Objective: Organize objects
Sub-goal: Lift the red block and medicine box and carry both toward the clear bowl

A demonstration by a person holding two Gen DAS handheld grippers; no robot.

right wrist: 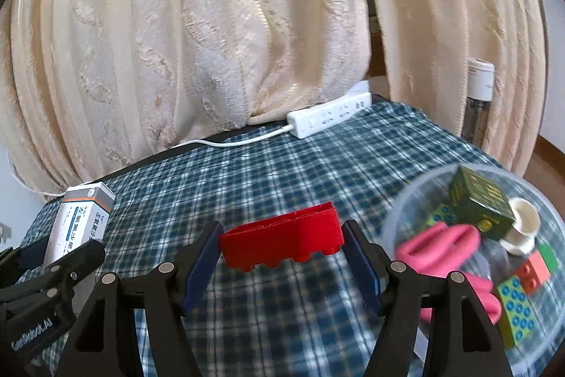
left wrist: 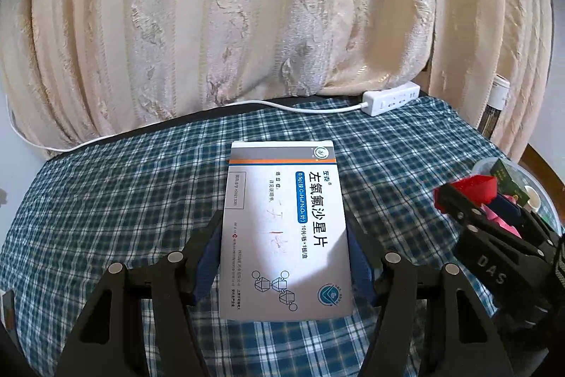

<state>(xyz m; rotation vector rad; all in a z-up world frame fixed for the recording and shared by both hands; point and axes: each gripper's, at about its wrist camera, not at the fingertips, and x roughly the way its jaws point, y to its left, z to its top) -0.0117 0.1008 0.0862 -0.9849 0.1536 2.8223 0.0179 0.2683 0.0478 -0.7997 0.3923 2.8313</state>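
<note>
The left claw [left wrist: 286, 257] grips one white medicine box [left wrist: 284, 228] by its long sides, flat and lifted off the checked desk [left wrist: 123, 193], ready to carry. The right claw [right wrist: 282, 257] clamps one red brick [right wrist: 282, 244] end to end, just beside the clear bowl [right wrist: 406, 207], likely its destination. The bowl holds one dark green box, one small white cup, something pink and, the view being blurred, perhaps four bricks.

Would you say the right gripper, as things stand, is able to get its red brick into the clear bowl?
Probably yes. The right gripper holds the red brick above the checked cloth, and the clear bowl sits just to its right with nothing between them, though it already holds several things.
</note>
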